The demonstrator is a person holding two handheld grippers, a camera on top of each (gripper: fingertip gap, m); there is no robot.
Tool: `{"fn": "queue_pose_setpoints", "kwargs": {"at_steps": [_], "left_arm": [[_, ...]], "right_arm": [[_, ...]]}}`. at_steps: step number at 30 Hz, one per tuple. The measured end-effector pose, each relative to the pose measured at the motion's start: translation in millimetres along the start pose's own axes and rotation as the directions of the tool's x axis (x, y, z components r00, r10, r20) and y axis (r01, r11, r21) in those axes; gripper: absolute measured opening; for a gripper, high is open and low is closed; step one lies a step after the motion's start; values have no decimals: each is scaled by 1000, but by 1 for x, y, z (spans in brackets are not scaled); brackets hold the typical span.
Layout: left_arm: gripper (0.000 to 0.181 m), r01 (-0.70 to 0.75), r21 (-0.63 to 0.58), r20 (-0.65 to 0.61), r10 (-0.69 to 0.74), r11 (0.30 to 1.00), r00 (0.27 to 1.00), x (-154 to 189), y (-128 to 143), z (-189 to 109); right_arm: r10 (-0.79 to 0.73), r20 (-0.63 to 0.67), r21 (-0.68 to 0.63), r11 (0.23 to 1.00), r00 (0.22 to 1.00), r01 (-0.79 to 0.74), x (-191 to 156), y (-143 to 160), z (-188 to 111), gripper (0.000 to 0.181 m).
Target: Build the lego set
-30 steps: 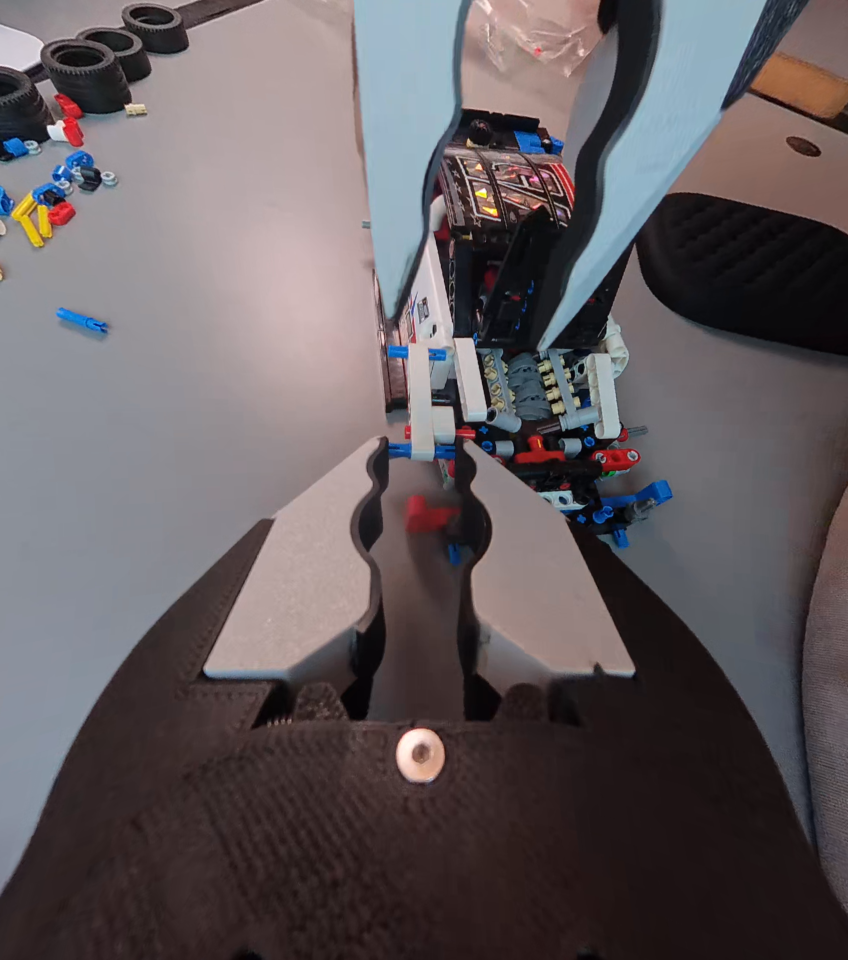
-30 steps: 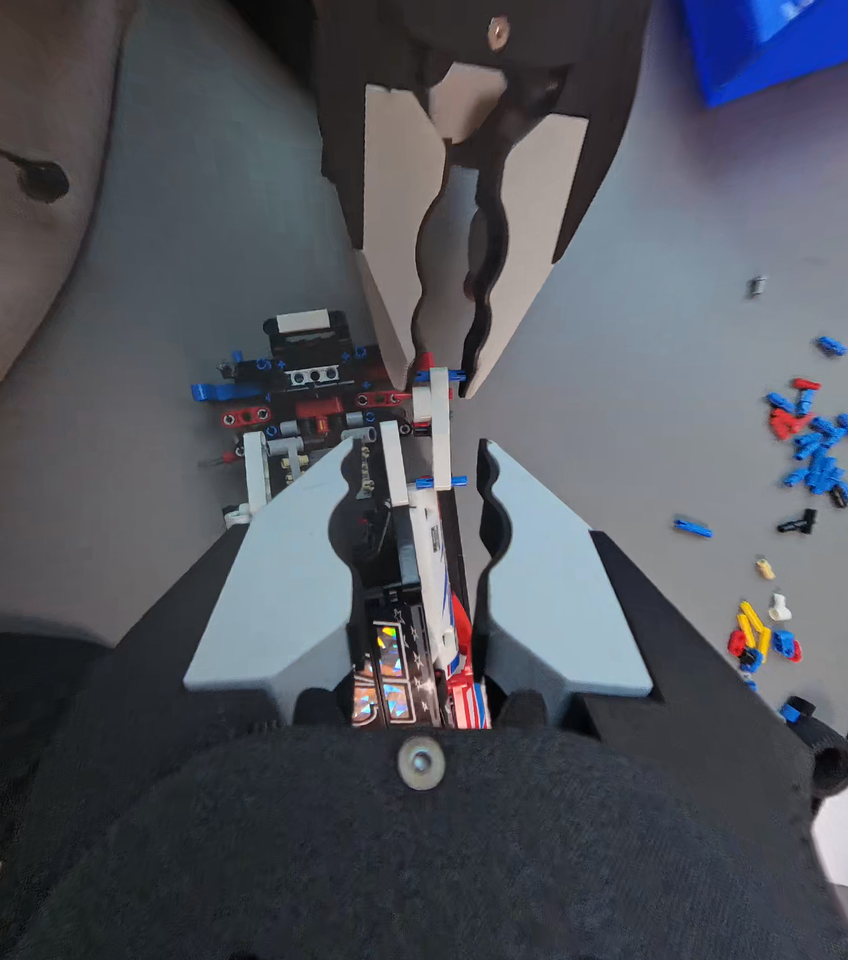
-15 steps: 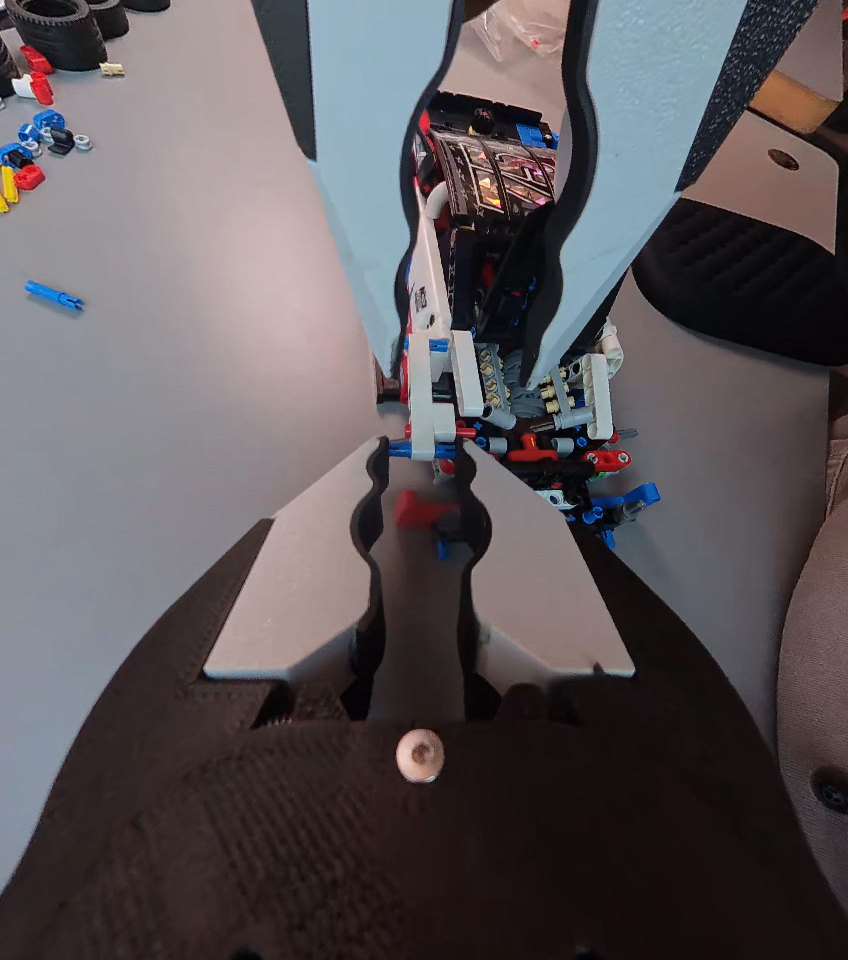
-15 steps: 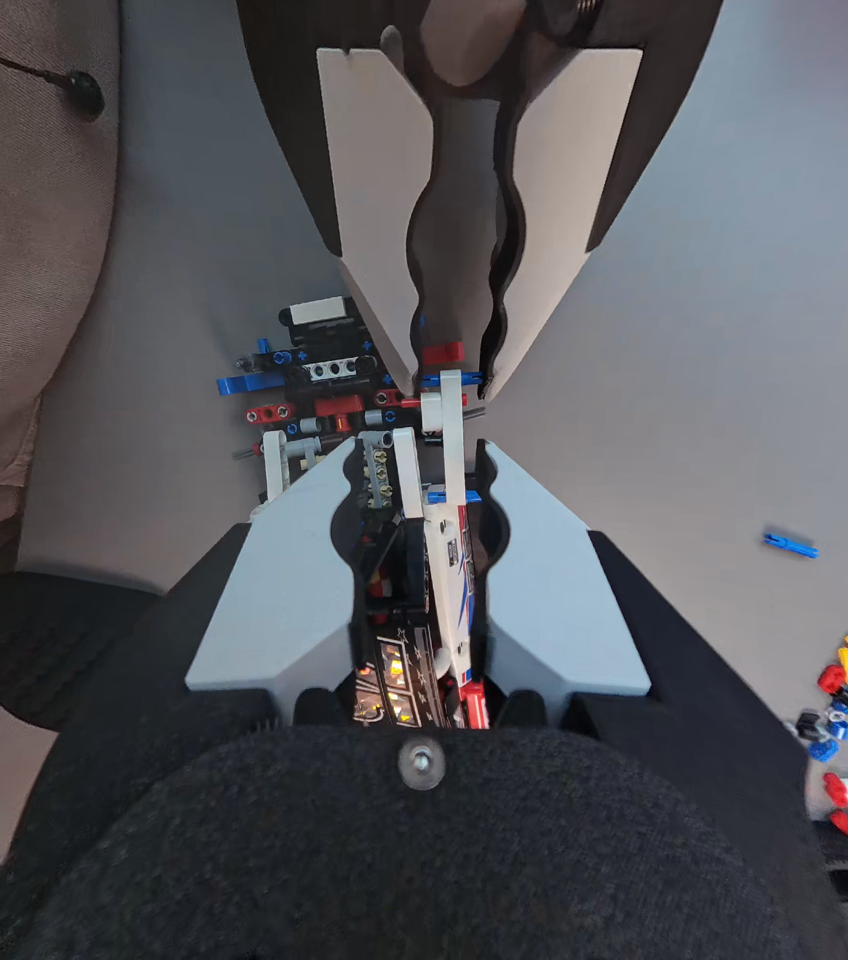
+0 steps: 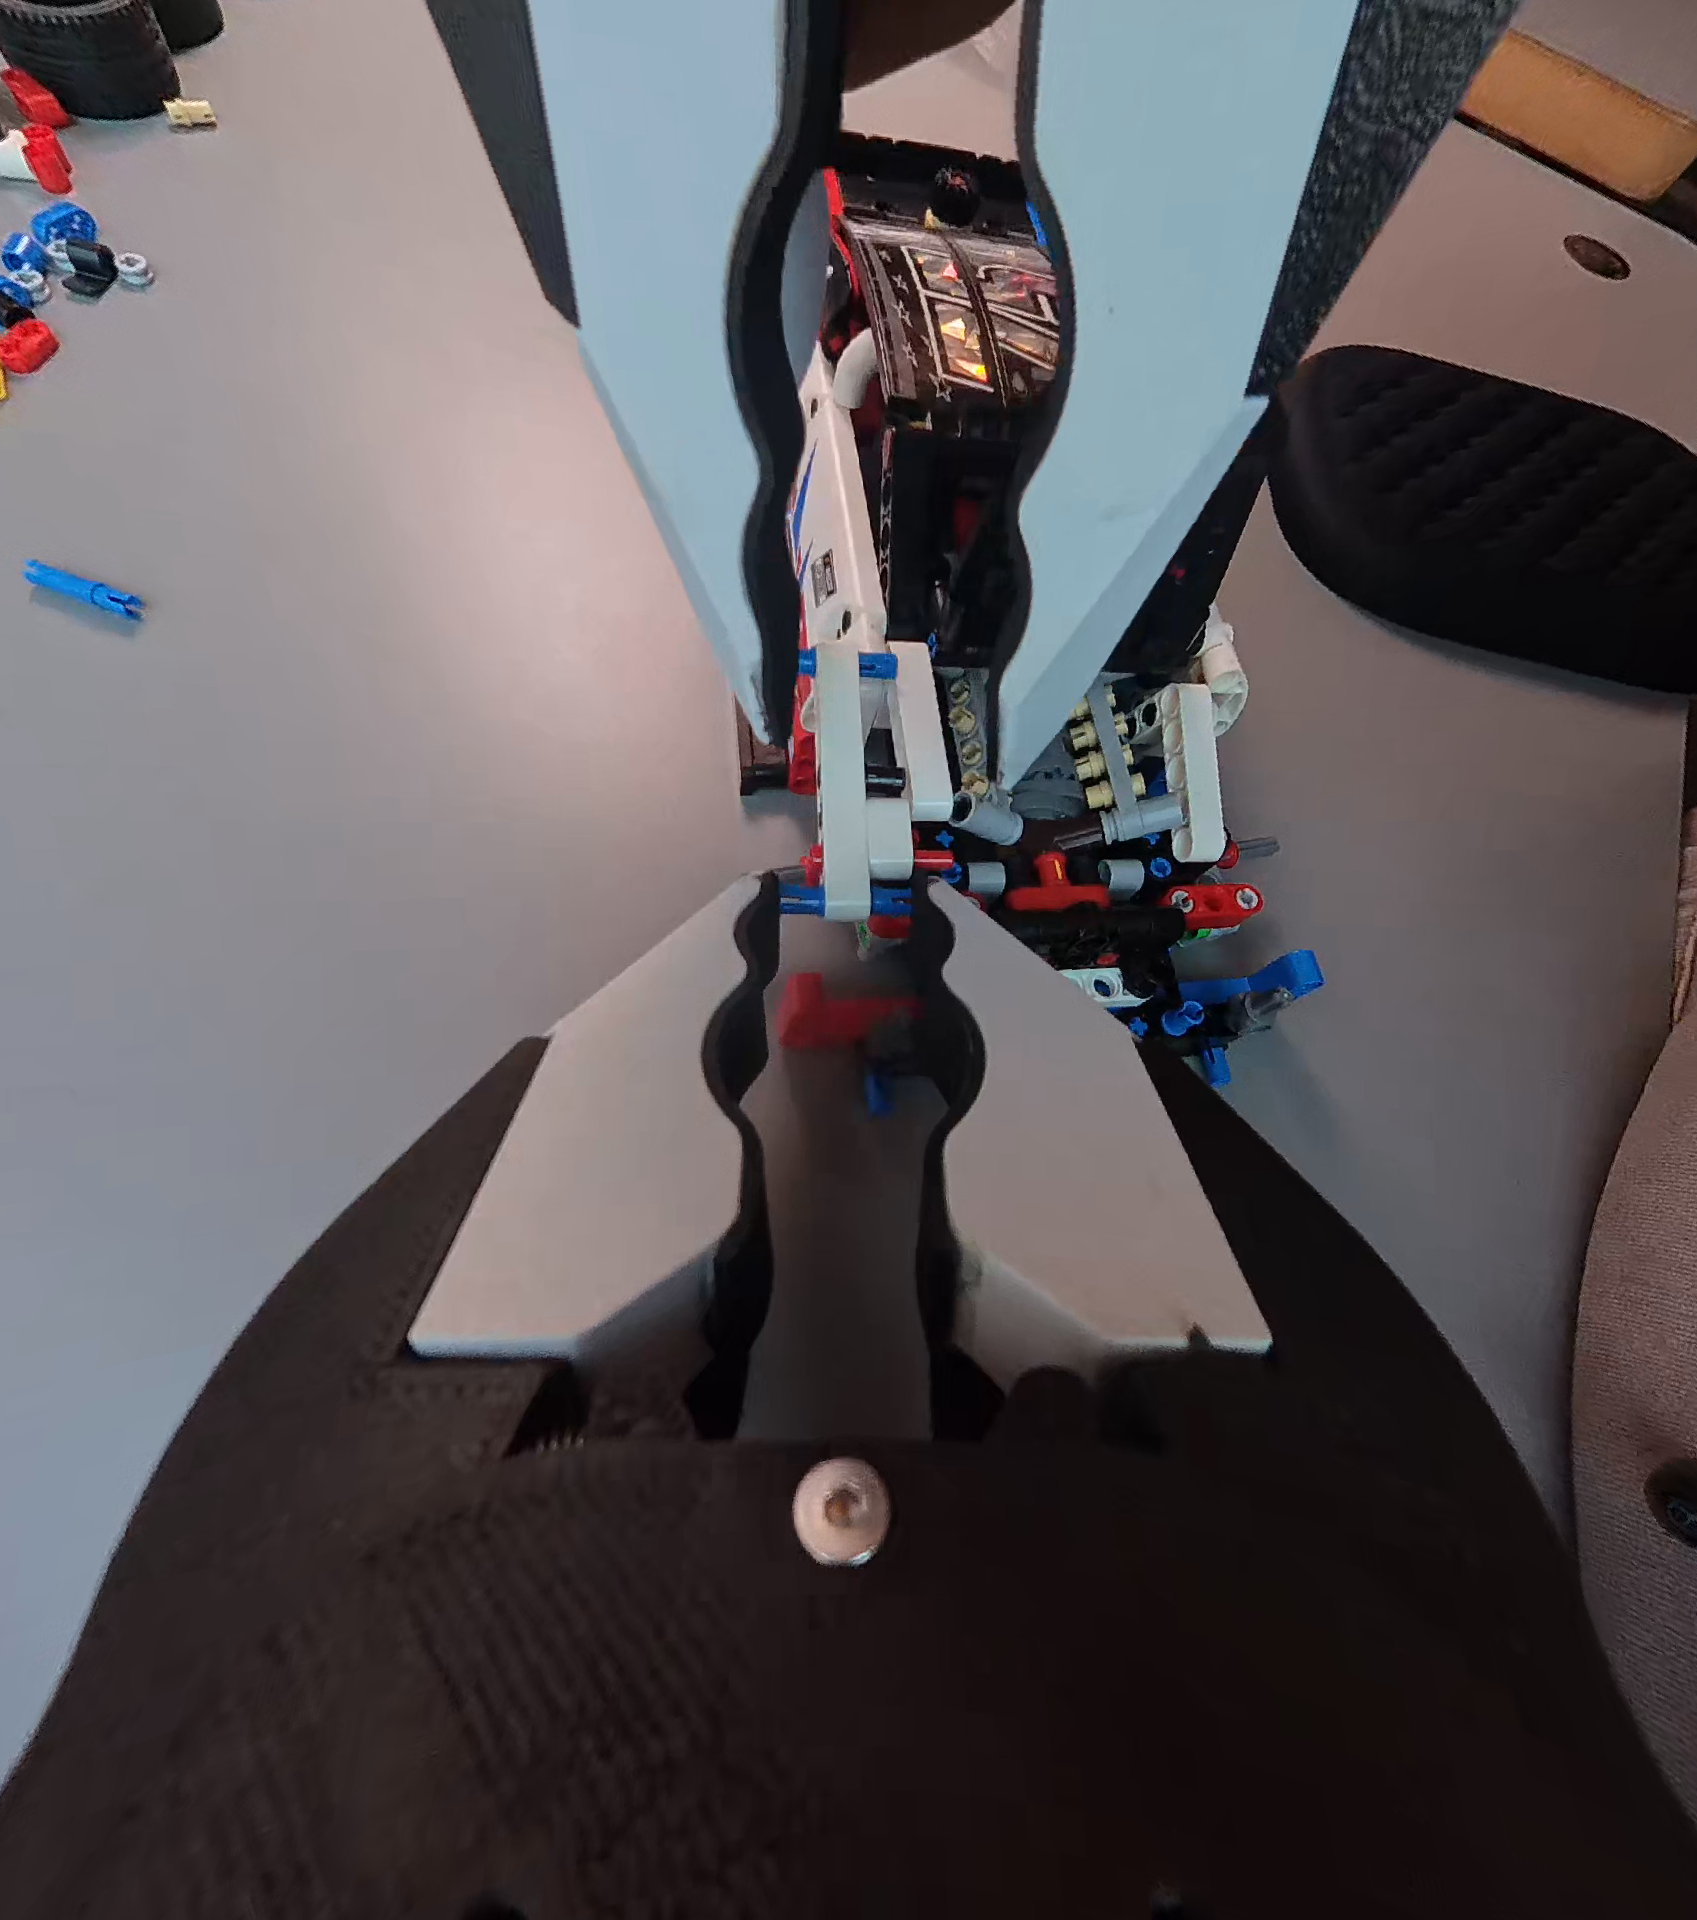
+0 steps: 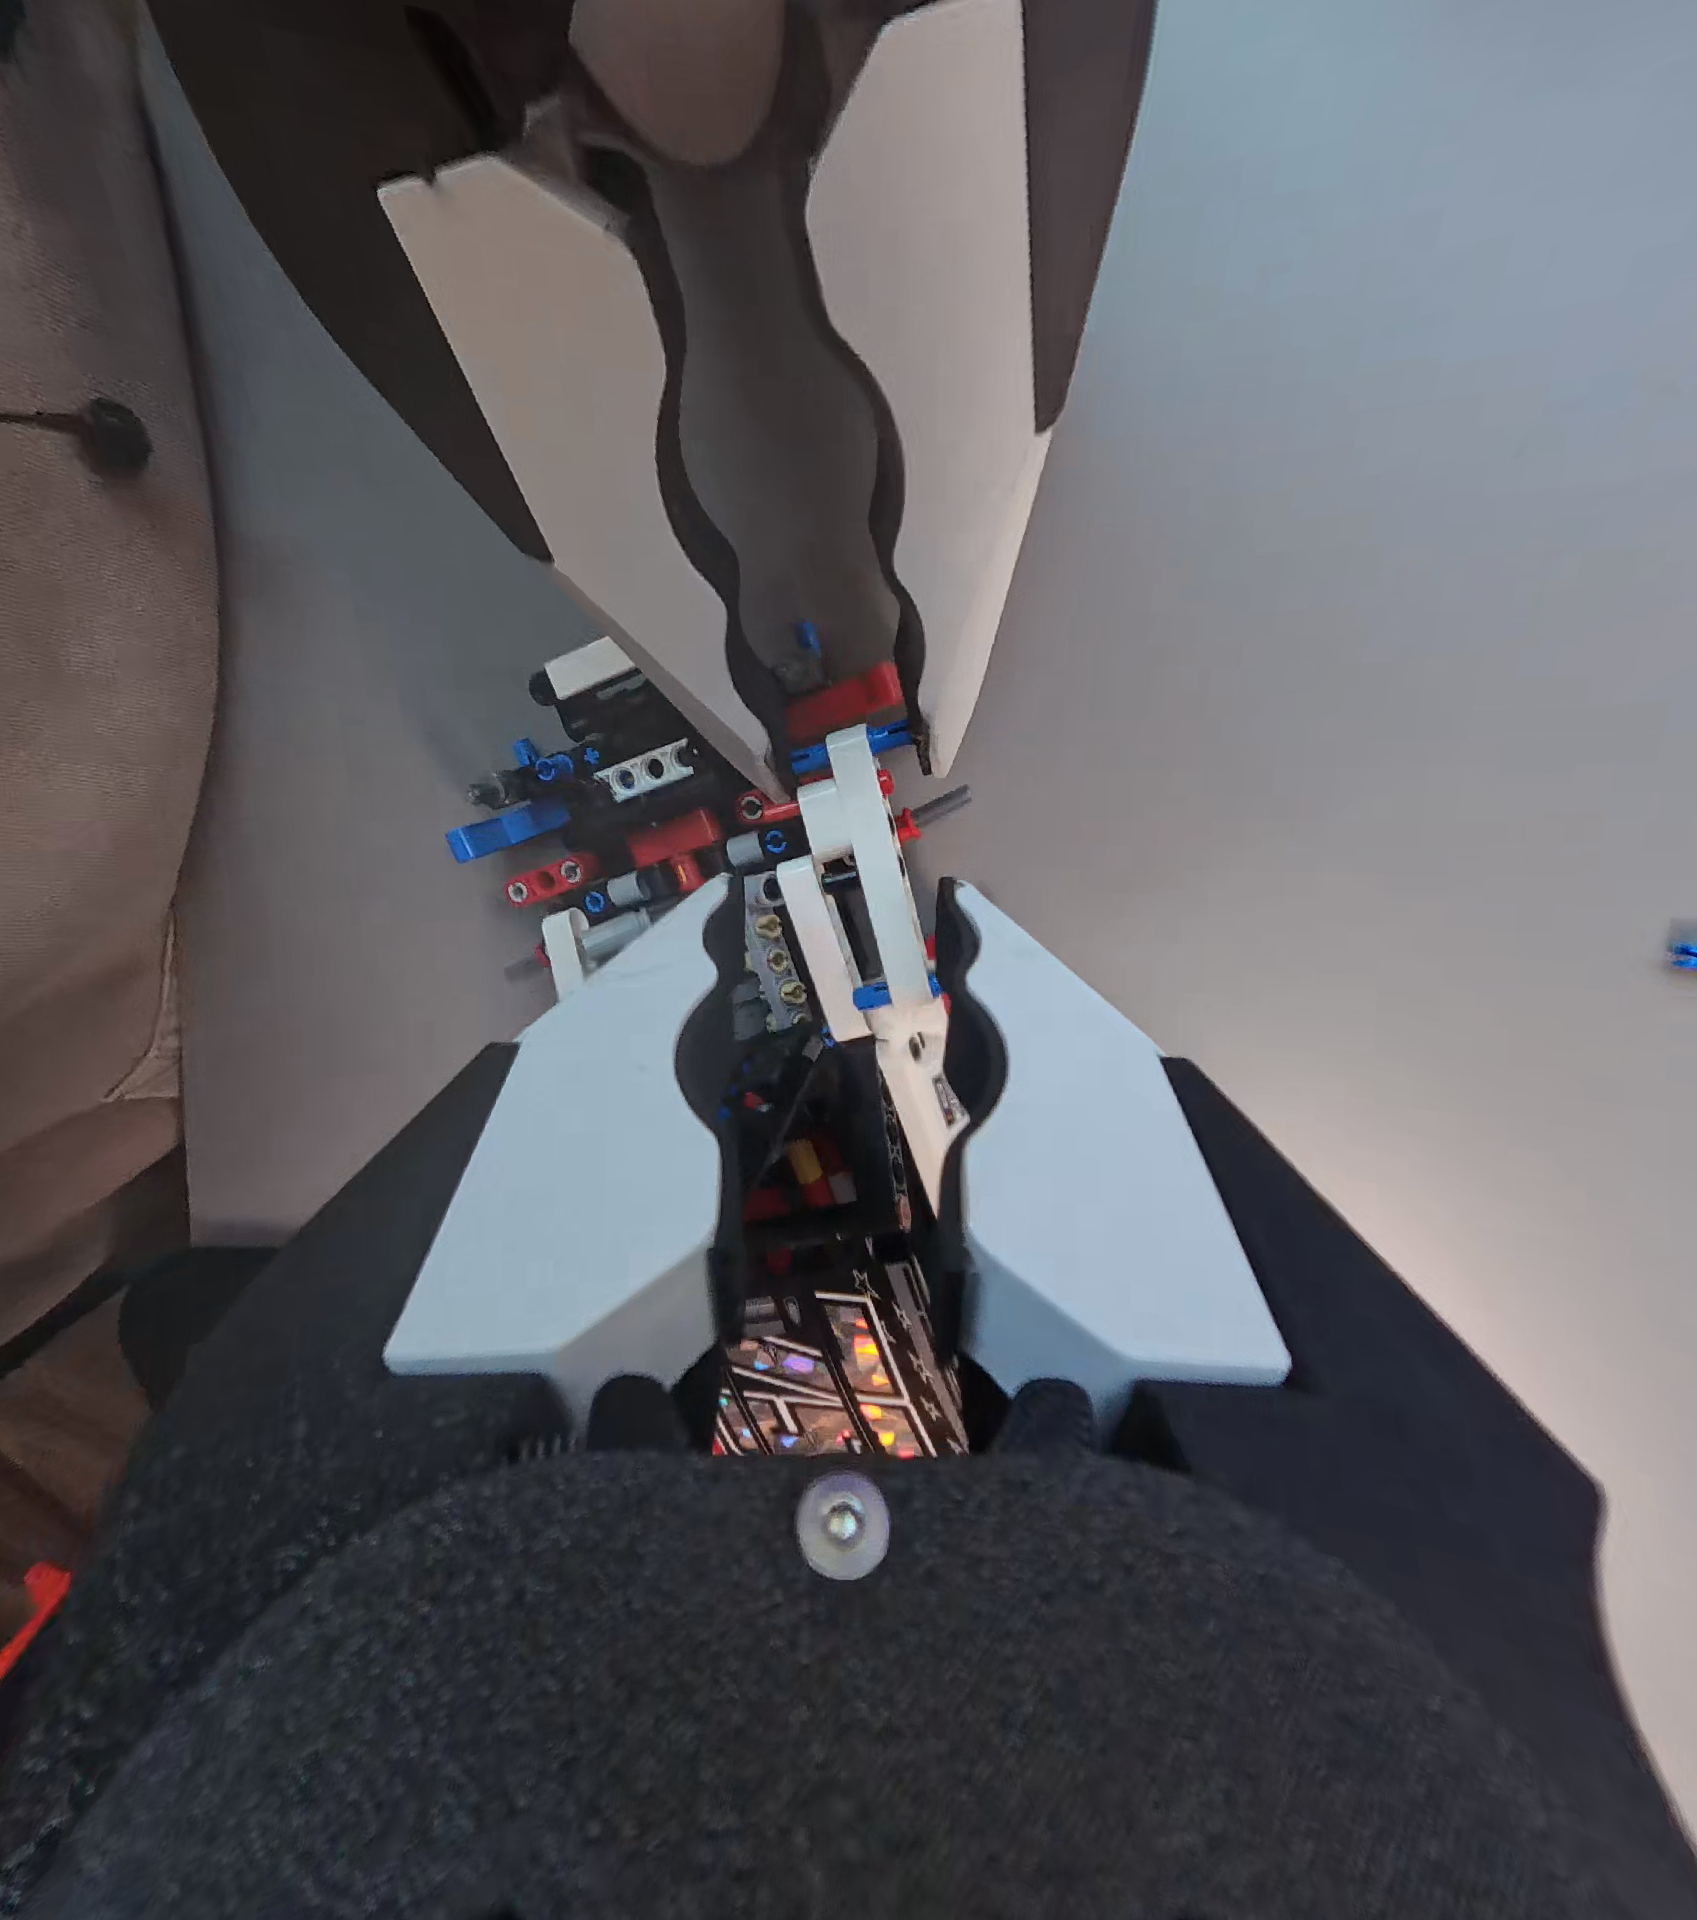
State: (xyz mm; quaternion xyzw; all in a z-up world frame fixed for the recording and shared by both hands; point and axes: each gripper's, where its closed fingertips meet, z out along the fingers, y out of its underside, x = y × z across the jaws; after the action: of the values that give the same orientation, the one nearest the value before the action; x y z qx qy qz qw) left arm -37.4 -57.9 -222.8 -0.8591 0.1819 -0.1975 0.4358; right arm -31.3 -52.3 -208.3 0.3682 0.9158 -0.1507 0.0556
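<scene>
- The lego model [image 5: 937, 582] sits on the grey desk [image 5: 356, 727], a half-built car with a black holographic-sticker panel, white side beams and an open red/black/blue chassis end.
- The right gripper [image 6: 833, 914] is closed around the model's body, so the black cabin section is squeezed between its pale blue fingers [image 6: 595, 1174]. In the left wrist view this gripper [image 5: 885, 727] comes in from the far side of the model.
- The left gripper [image 5: 849, 899] is only a little open, and a small red piece [image 5: 818, 1013] with a blue pin on it is wedged between its grey fingers [image 5: 615, 1122]. The tips are right up against the white beam end of the model, straddling the blue pin there.
- Seen from the right wrist, that left gripper [image 6: 849, 769] points straight at the model's front, with the red piece [image 6: 844, 698] just behind its tips.
- No containers anywhere. The loose parts [image 5: 2, 312] are spread straight on the desk, well to the left of the model, next to some black tyres [image 5: 85, 52].
- A single blue pin [image 5: 83, 590] lies by itself between that pile and the model.
</scene>
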Motion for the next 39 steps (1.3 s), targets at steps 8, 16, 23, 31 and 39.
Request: {"fn": "queue_pose_setpoints", "kwargs": {"at_steps": [8,16,23,31,39], "left_arm": [[23,7,-11,-8,-7,1000,1000,2,0,1],[23,21,-41,3,-21,999,1000,-1,4,1],[23,58,-12,-28,-58,998,998,1,1,-1],[23,51,-26,-6,-51,998,999,-1,3,0],[23,63,-27,0,-63,998,998,-6,4,-1]], "right_arm": [[-79,-106,-34,997,991,76,5,16,-6,39],[-154,-89,-60,987,984,149,1,4,-7,35],[-162,-7,-37,986,987,161,-3,10,-2,36],[-189,7,-109,976,982,188,-1,11,-1,36],[-164,9,-51,985,986,164,6,3,-4,22]]}}
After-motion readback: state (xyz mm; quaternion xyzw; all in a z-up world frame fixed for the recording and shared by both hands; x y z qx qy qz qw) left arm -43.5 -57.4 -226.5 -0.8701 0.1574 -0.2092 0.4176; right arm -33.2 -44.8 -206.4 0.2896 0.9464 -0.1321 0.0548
